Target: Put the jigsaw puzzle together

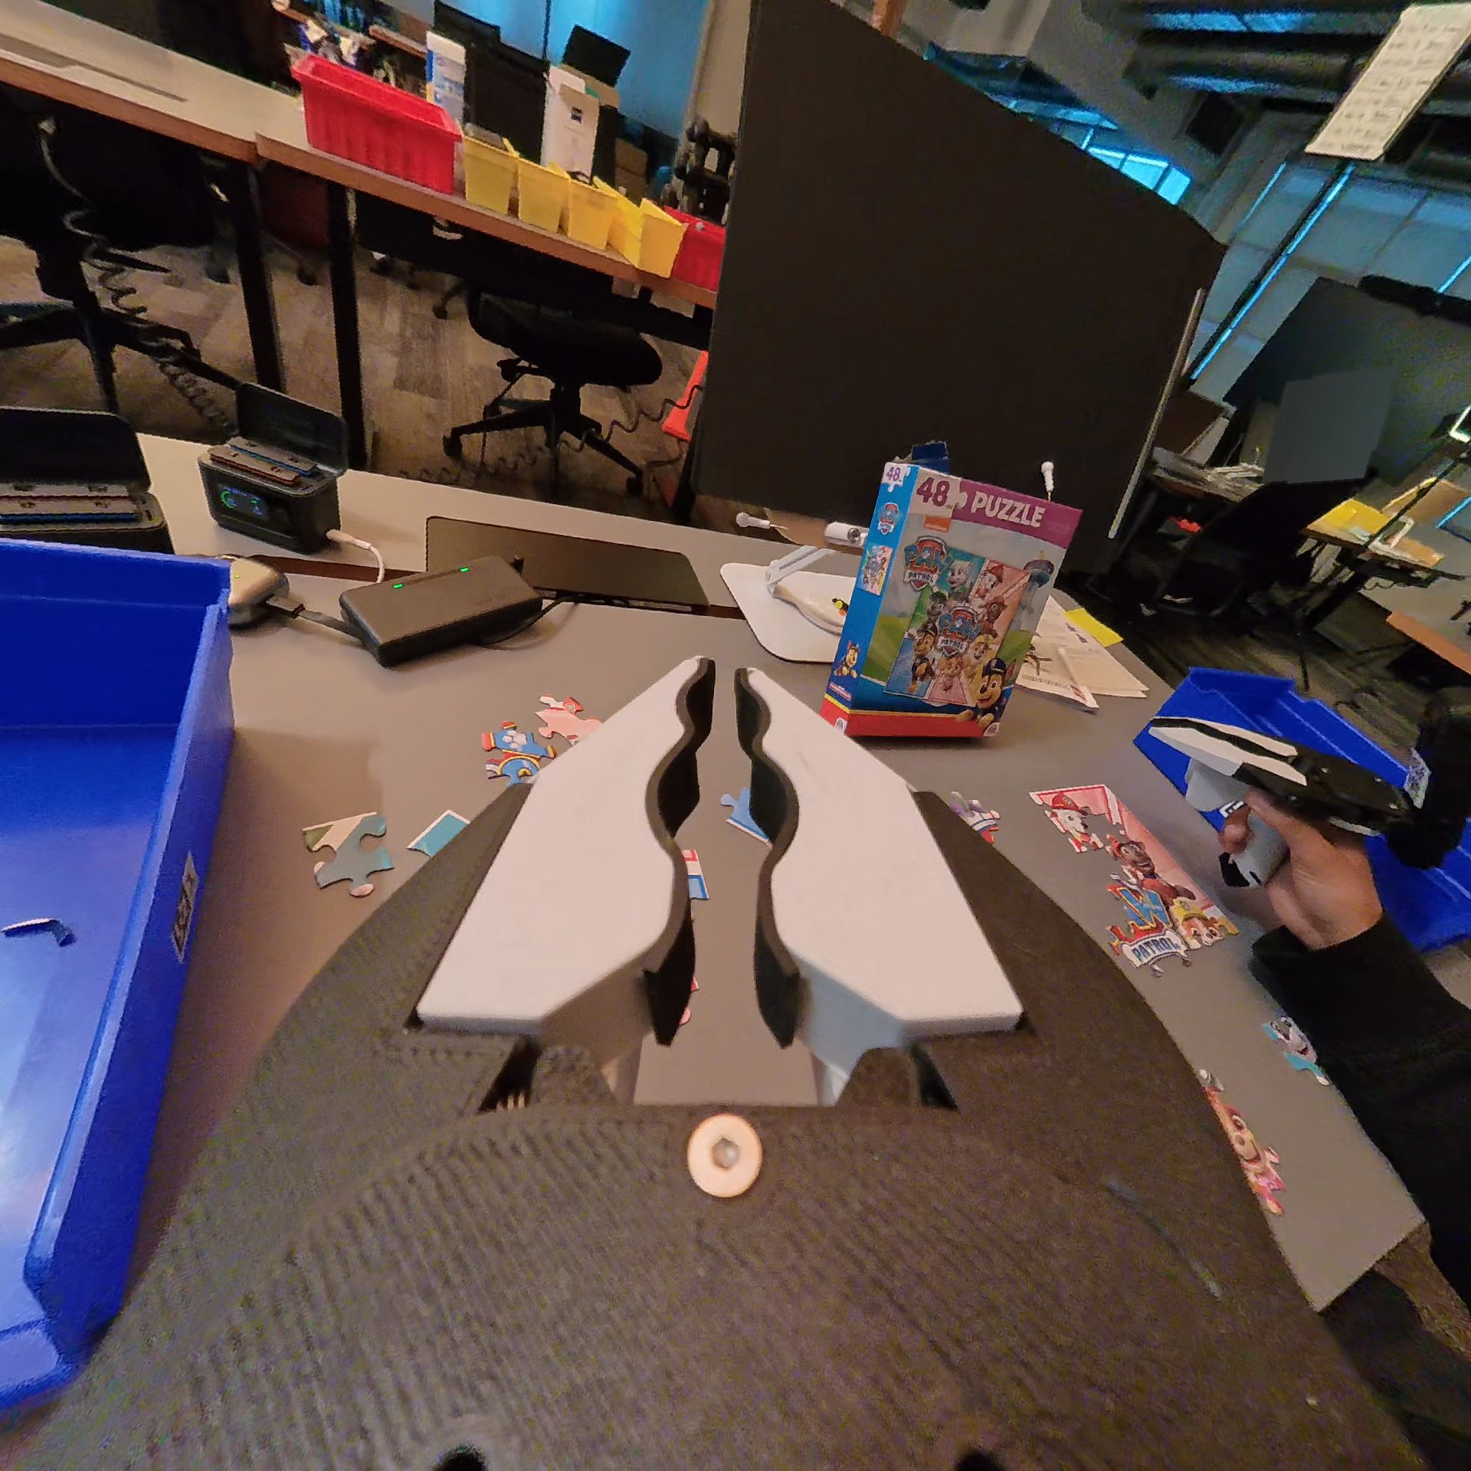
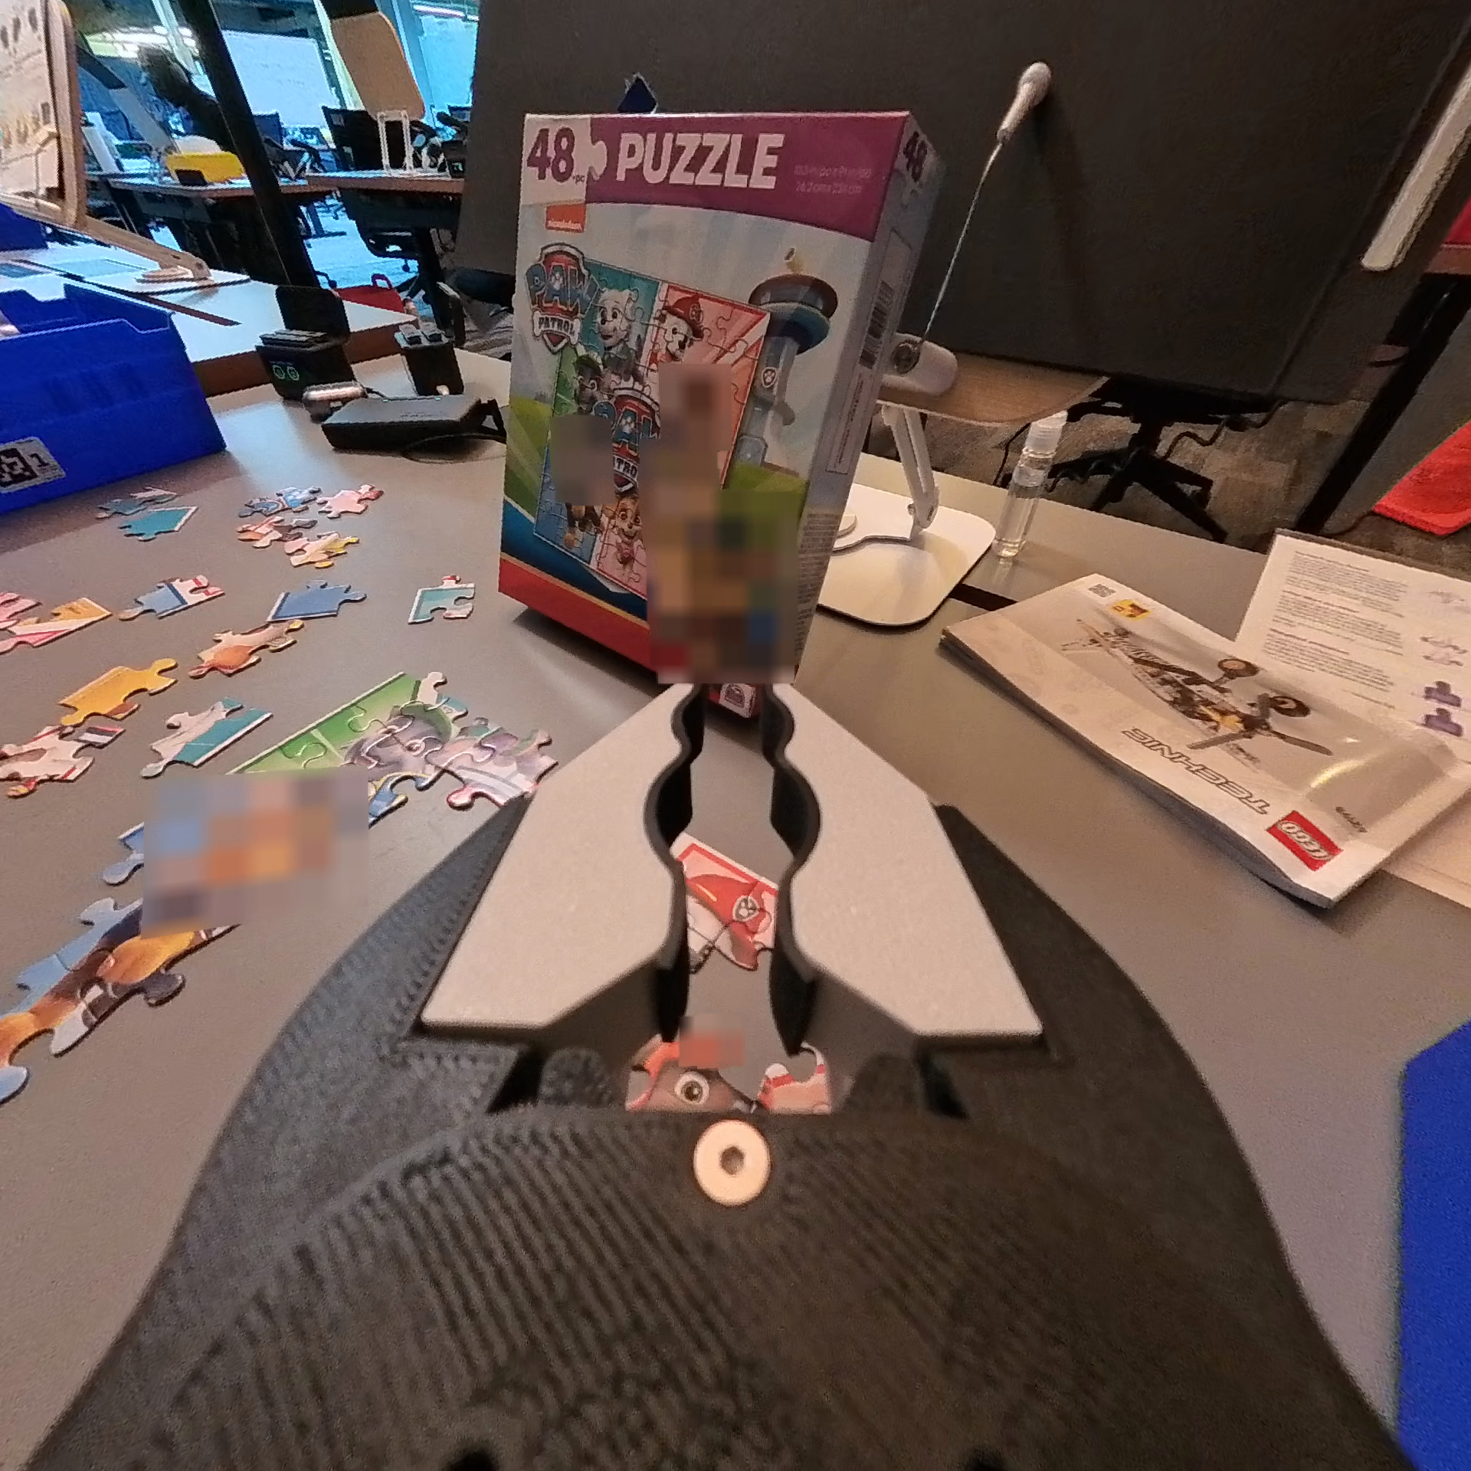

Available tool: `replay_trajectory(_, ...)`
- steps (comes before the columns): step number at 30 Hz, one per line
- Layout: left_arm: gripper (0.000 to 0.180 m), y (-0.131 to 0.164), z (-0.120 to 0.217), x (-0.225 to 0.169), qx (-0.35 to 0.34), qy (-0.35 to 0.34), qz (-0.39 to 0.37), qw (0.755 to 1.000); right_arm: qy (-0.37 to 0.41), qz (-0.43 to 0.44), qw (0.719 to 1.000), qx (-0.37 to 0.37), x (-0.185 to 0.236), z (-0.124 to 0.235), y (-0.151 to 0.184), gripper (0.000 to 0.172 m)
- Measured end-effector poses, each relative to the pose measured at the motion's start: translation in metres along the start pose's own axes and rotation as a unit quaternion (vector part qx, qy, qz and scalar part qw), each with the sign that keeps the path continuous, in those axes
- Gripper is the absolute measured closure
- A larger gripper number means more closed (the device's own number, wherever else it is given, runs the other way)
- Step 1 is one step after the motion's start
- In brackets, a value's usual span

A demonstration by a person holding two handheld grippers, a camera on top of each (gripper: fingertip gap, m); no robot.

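Observation:
My left gripper [image 1: 720, 673] hovers over the grey table [image 1: 414, 716] with its fingers closed to a thin slit and nothing between them. A light blue puzzle piece [image 1: 744, 812] lies on the table under the fingers. More loose pieces [image 1: 513, 752] lie to the left. My right gripper [image 2: 732, 700] is open by a narrow gap and empty, pointing at the base of the upright puzzle box [image 2: 700, 358]. A joined red puzzle section [image 2: 728, 899] lies on the table below its fingers. In the left wrist view a hand holds the right gripper [image 1: 1160, 726] beside that red section [image 1: 1114, 860].
A big blue bin [image 1: 95, 796] stands at the left and another blue bin [image 1: 1273, 708] at the right. A black power brick [image 1: 438, 605], a white stand base [image 1: 788, 613], a booklet [image 2: 1194, 716] and a small clear bottle [image 2: 1027, 493] sit around the box. A joined green section [image 2: 382, 740] lies left.

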State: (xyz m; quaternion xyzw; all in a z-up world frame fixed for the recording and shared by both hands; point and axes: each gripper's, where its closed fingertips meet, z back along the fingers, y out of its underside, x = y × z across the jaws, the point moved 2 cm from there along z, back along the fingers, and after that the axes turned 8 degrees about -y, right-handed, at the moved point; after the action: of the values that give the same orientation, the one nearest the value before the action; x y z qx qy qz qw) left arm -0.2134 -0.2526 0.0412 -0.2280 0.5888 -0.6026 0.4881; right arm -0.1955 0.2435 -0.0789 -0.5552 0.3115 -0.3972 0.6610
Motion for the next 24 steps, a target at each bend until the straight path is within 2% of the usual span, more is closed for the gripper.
replay_trajectory(9, 0.179, 0.003, -0.002, 0.001, 0.006, -0.021, -0.014, 1.000, -0.001, 0.007, 1.000, 0.003, 0.003, -0.001, 0.000, 0.161)
replay_trajectory(24, 0.177, 0.029, -0.039, -0.038, 0.059, 0.011, -0.070, 0.996, -0.005, 0.018, 1.000, 0.001, 0.009, -0.002, -0.003, 0.161)
